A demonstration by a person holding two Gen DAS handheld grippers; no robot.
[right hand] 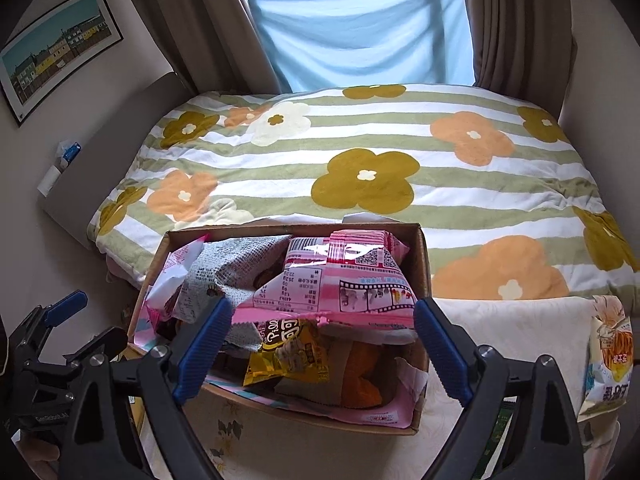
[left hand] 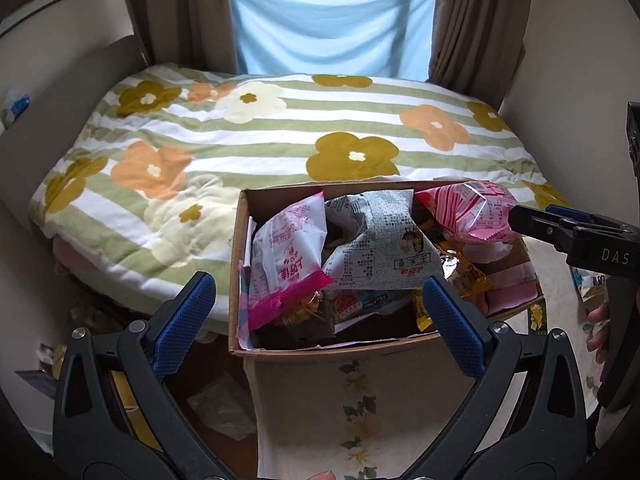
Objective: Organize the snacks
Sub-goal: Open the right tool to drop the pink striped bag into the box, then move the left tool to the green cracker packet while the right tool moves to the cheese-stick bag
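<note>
Snacks are crinkly foil packets: pink-striped bag [right hand: 340, 280] on top, grey newsprint-style bag [left hand: 380, 240] at its 9 o'clock, yellow bag [right hand: 292, 356] at its 6. All sit in my open cardboard box [right hand: 420, 256] at the bed's [right hand: 360, 152] edge. Left gripper [left hand: 320, 320] and right gripper [right hand: 320, 344]: jaws spread, holding nothing.

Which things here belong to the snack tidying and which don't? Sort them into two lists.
Part of the job:
- cardboard box
- pink striped snack bag
- grey newsprint-style bag
- yellow snack bag
- snack bag outside the box

Just lying about:
- flowered blanket
- framed picture
- blue cloth at the window
</note>
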